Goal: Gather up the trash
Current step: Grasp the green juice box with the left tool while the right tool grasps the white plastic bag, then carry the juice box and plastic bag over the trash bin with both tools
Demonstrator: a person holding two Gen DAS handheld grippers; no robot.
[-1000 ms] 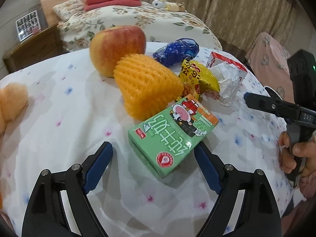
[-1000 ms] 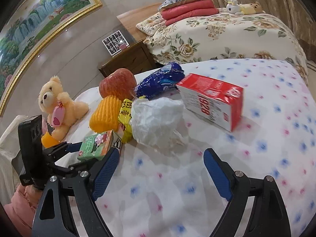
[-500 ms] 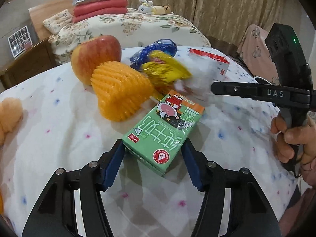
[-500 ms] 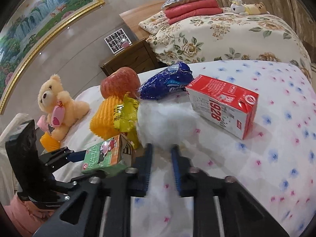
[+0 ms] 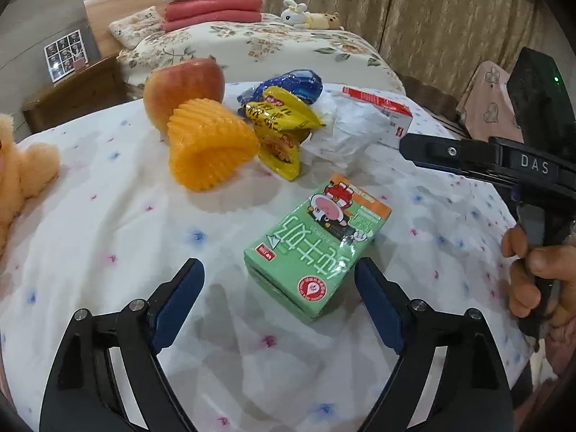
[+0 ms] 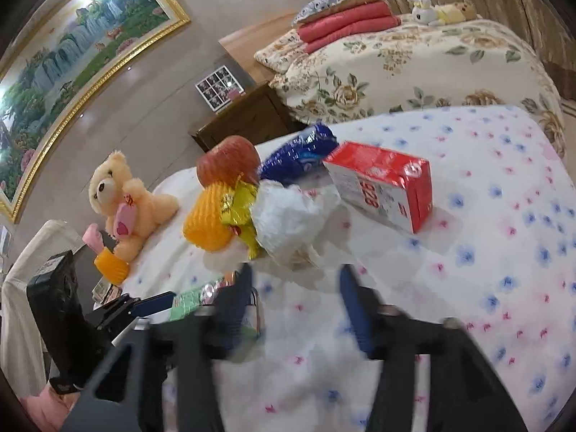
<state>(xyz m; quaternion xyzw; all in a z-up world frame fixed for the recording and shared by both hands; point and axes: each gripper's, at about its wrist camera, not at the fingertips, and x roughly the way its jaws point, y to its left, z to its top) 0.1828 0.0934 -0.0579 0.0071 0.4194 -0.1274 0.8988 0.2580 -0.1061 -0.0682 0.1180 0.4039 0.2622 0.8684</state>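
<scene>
Beside the green carton (image 5: 316, 248), both tongs have just been opening.
Left tongs (image 5: 279, 300) released it; right tongs (image 6: 295, 306), blurred, gape before the white wrapper (image 6: 288, 219) — nothing collected.

In the right wrist view the right gripper (image 6: 295, 288) is smeared by motion blur, so its finger edges are soft and contact with the crumpled white paper (image 6: 288, 223) just ahead cannot be told. The green carton (image 6: 194, 297) is mostly hidden behind the left finger. The apple (image 6: 228, 158) is partly covered by the orange foam net (image 6: 207, 219), and the yellow wrapper (image 6: 239, 205) by the paper. In the left wrist view the teddy bear (image 5: 21, 176) is cut off by the left edge, and the red box (image 5: 381, 108) sits half hidden behind the paper. A hand (image 5: 536, 273) is cropped at the right edge.
</scene>
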